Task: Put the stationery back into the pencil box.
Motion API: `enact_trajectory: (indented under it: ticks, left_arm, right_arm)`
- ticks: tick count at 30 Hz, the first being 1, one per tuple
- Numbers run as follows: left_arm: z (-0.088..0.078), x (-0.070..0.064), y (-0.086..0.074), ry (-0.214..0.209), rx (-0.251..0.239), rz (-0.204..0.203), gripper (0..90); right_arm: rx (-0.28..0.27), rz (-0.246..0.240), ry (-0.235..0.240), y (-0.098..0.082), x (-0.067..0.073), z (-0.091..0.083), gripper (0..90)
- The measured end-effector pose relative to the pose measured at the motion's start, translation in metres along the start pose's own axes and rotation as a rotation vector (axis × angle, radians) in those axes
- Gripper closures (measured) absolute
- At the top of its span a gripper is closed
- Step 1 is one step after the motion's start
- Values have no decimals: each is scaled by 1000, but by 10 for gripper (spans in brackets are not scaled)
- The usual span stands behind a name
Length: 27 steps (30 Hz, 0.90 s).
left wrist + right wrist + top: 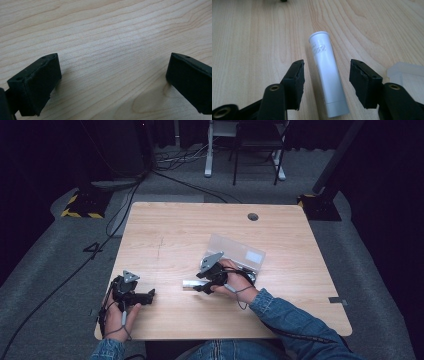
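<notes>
nearby, lay a clear plastic case point(239, 251) with a pale label, just behind the right gripper point(199, 285) on the light wood table point(175, 235); seemed flat and rectangular, though too small in the high view to tell more. showed as a frosted corner point(405, 71) at the right edge of the right gripper view. stood in the way of nothing between jaws and tube.

lay flat on the wood, the white tube point(328, 77), smooth and round, flanged cap end pointing away, faint script near that end, a short collar at the near end. sat between the right gripper point(325, 82) jaws, black rubbery pads on either side, partly open, small gaps both sides, not pressing. appeared as a short silvery cylinder point(192, 283) from above.

rested near the table's left front edge, the left gripper point(150, 295), well apart from the tube. stood wide open in its own view point(113, 75), bare grained wood between the blocky black pads.
</notes>
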<state>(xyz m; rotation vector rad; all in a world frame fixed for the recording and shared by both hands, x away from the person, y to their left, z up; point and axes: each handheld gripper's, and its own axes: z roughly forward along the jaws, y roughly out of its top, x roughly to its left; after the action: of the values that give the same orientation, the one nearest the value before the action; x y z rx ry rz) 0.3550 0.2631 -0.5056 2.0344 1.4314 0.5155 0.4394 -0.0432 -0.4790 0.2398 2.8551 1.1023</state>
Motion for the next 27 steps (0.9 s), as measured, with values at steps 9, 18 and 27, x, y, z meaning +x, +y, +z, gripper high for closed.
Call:
enact_trajectory:
  ticks: [9, 18, 27]
  left_arm:
    - [0, 0, 0, 0, 1, 0, 1]
    - [0, 0, 0, 0, 0, 0, 1]
    - [0, 0, 0, 1, 1, 0, 1]
  right_arm:
    - [13, -26, 7, -3, -1, 7, 577]
    - [27, -50, 8, -4, 3, 8, 703]
    - [21, -47, 25, -5, 3, 8, 704]
